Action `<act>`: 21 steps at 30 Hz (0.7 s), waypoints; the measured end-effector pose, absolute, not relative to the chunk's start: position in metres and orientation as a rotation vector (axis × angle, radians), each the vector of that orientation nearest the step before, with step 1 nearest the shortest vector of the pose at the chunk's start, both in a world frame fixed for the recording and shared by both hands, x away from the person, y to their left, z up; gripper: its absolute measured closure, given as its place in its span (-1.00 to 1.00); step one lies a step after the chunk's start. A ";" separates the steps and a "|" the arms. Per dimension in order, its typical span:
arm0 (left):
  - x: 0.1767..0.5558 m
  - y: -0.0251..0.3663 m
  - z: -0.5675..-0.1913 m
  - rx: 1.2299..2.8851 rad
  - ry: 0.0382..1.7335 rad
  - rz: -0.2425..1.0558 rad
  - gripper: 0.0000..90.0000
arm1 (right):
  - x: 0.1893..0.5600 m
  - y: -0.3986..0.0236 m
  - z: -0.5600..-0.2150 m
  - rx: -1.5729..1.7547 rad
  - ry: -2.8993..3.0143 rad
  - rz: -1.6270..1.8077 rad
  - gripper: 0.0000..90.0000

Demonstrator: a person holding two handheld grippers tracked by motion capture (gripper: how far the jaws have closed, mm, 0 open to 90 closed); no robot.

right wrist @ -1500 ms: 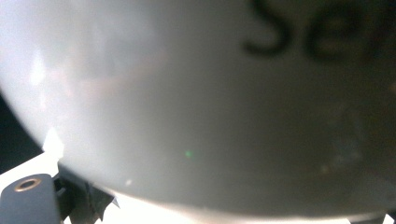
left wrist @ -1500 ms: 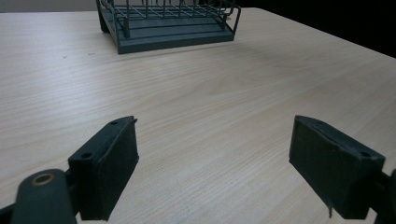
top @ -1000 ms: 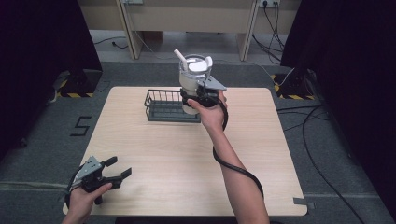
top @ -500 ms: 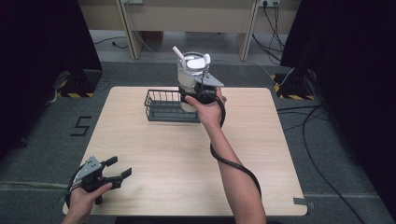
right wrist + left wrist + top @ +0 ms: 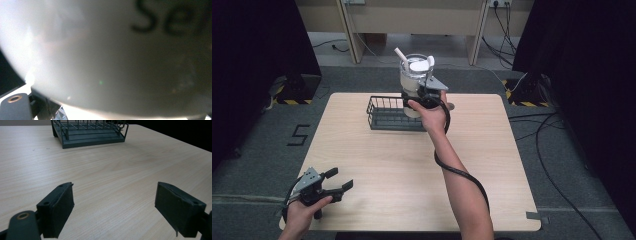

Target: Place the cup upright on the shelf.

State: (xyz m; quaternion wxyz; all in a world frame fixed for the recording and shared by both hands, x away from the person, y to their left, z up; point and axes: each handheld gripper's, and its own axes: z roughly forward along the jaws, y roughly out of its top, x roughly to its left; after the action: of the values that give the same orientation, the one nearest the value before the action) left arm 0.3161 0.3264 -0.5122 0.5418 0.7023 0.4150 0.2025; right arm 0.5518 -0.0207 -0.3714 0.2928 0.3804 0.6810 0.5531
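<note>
Right gripper [image 5: 421,95]: your jaws are clamped on the white container [image 5: 414,80], held up clear of the table at its far edge.
White container: upright, open top, white pieces sticking out of its mouth; blurred dark lettering on its wall [image 5: 125,57] in the right gripper view.
Left gripper [image 5: 332,181]: your jaws stand wide apart, nothing between them, low over the near left corner.
Wire basket [image 5: 387,114]: dark, on the table's far half, just beside the raised container.
Table [image 5: 492,165]: light wood.

Right gripper [image 5: 424,95] with its clear container [image 5: 414,77] — slightly farther toward the table's far edge, above the wire basket [image 5: 387,112]
</note>
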 end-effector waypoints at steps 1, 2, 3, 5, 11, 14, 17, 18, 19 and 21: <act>0.316 0.326 -0.512 1.668 0.986 0.480 -0.67 | 0.553 -0.020 -0.371 1.017 1.815 1.474 -0.76; 0.316 0.326 -0.512 1.668 0.986 0.480 -0.67 | 0.554 -0.019 -0.371 1.017 1.815 1.473 -0.76; 0.316 0.326 -0.512 1.668 0.987 0.480 -0.67 | 0.554 -0.019 -0.371 1.017 1.819 1.470 -0.76; 0.316 0.327 -0.512 1.667 0.987 0.480 -0.67 | 0.557 -0.017 -0.372 1.015 1.822 1.464 -0.76; 0.317 0.327 -0.513 1.665 0.987 0.477 -0.67 | 0.563 -0.013 -0.372 1.016 1.826 1.460 -0.76; 0.317 0.327 -0.513 1.664 0.987 0.477 -0.67 | 0.565 -0.011 -0.371 1.016 1.827 1.451 -0.76; 0.317 0.327 -0.513 1.664 0.987 0.477 -0.67 | 0.568 -0.009 -0.371 1.018 1.829 1.448 -0.76; 0.317 0.327 -0.513 1.663 0.987 0.477 -0.67 | 0.570 -0.008 -0.371 1.016 1.826 1.451 -0.76; 0.317 0.327 -0.513 1.663 0.987 0.477 -0.67 | 0.571 -0.008 -0.371 1.016 1.825 1.449 -0.76; 0.317 0.327 -0.513 1.662 0.987 0.477 -0.67 | 0.573 -0.006 -0.371 1.014 1.824 1.448 -0.76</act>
State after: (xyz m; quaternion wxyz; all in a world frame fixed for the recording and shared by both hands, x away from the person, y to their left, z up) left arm 0.3167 0.3271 -0.5127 0.5443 0.7003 0.4159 0.2009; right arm 0.5728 -0.0062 -0.3709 0.2963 0.3813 0.6859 0.5444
